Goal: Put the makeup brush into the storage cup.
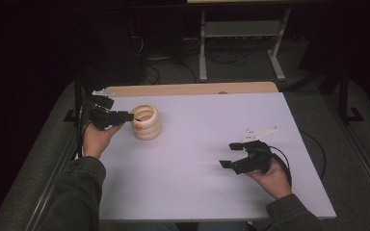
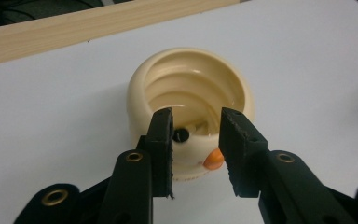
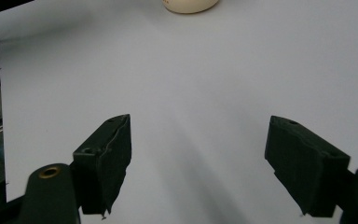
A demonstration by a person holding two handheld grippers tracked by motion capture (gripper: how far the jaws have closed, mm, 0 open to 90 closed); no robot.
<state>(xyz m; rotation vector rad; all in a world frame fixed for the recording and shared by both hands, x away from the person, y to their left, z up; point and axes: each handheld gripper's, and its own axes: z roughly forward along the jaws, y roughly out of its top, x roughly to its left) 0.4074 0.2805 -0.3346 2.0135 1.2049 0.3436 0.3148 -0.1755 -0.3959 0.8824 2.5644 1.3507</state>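
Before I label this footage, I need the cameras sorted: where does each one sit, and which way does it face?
High view: above the person's side, facing forward and down on the white table; forearms, hands, both claws.
Left gripper view: on the left claw, facing the cream ribbed cup-shaped toy with an orange beak; its black jaws stand apart at the near rim.
Right gripper view: on the right claw, facing bare tabletop; jaws wide.
Shared: all three show the toy.
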